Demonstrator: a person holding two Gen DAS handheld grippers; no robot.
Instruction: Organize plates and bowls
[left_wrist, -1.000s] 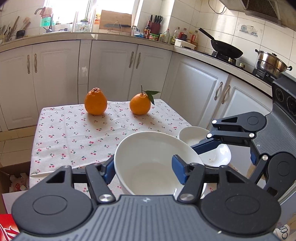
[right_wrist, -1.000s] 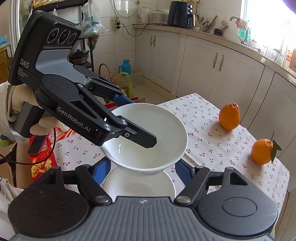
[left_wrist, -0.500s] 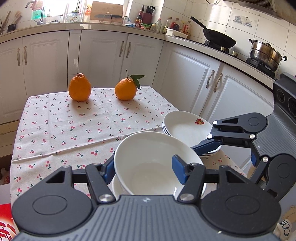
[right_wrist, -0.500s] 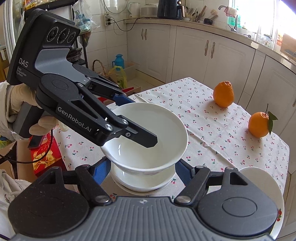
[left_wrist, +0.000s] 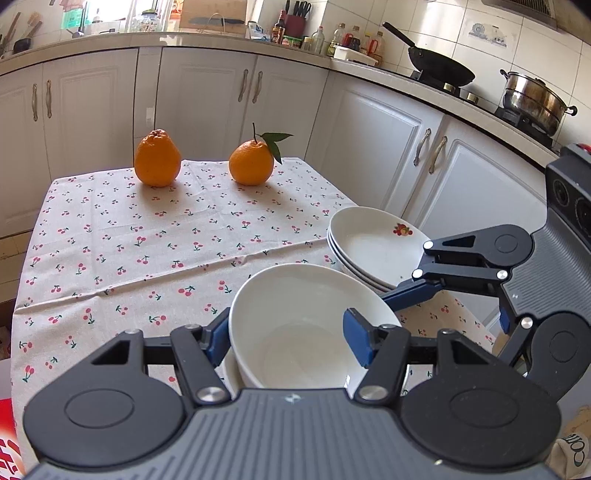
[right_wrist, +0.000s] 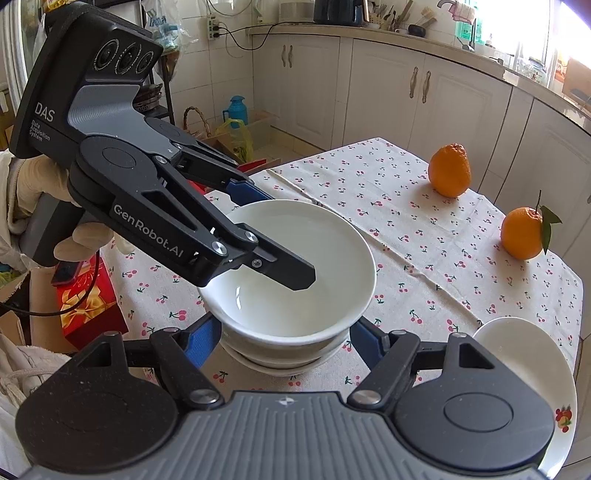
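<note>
A white bowl (left_wrist: 295, 325) (right_wrist: 295, 273) sits nested on top of a stack of white bowls (right_wrist: 280, 360) at the near edge of the table. My left gripper (left_wrist: 286, 339) is shut on the top bowl's rim, one finger inside the bowl and one outside. My right gripper (right_wrist: 282, 341) is open, with its blue fingertips on either side of the bowl stack, touching nothing that I can see. A stack of white plates (left_wrist: 369, 251) (right_wrist: 532, 373) with a small fruit print stands just right of the bowls.
Two oranges (left_wrist: 157, 158) (left_wrist: 253, 162) rest at the far side of the cherry-print tablecloth (left_wrist: 147, 240). White kitchen cabinets ring the table. A red box (right_wrist: 88, 299) and clutter lie on the floor to the left.
The held bowl has come down onto the bowl stack. Both grippers moved lower and closer to the table, and the plate stack came into fuller view.
</note>
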